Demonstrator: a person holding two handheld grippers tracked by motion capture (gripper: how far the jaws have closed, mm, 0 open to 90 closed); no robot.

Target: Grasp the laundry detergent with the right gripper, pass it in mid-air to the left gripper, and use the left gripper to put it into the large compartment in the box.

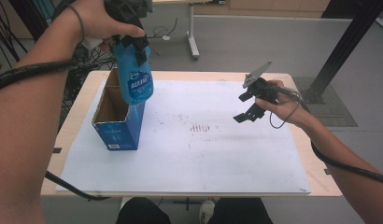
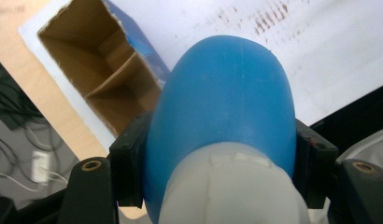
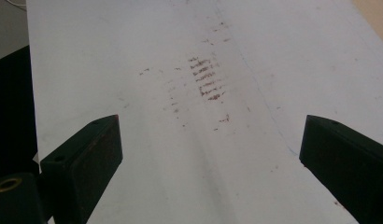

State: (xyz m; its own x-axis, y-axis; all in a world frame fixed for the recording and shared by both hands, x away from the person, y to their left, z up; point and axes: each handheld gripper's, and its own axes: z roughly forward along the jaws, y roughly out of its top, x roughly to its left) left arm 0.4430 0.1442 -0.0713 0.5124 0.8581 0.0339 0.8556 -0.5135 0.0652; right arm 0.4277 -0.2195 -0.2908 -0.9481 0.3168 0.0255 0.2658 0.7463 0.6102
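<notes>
A blue bottle [image 1: 136,77] with a pale label hangs bottom-down over the right edge of an open blue carton [image 1: 116,122]. My left gripper [image 1: 133,43] is shut on the bottle near its white neck. In the left gripper view the bottle [image 2: 224,107] swells between the two jaws, with the carton [image 2: 94,70] and its cardboard dividers below it. My right gripper [image 1: 245,106] hovers open above the right part of the white sheet [image 1: 217,154]. In the right gripper view its jaws stand wide apart over reddish-brown smudges [image 3: 206,79] on the sheet.
The white sheet covers most of a wooden table [image 1: 301,140]. The carton stands on the sheet's left side. Cables [image 1: 87,58] lie on the floor beyond the table's left corner. A table leg [image 1: 193,44] and a dark post [image 1: 341,51] stand farther back.
</notes>
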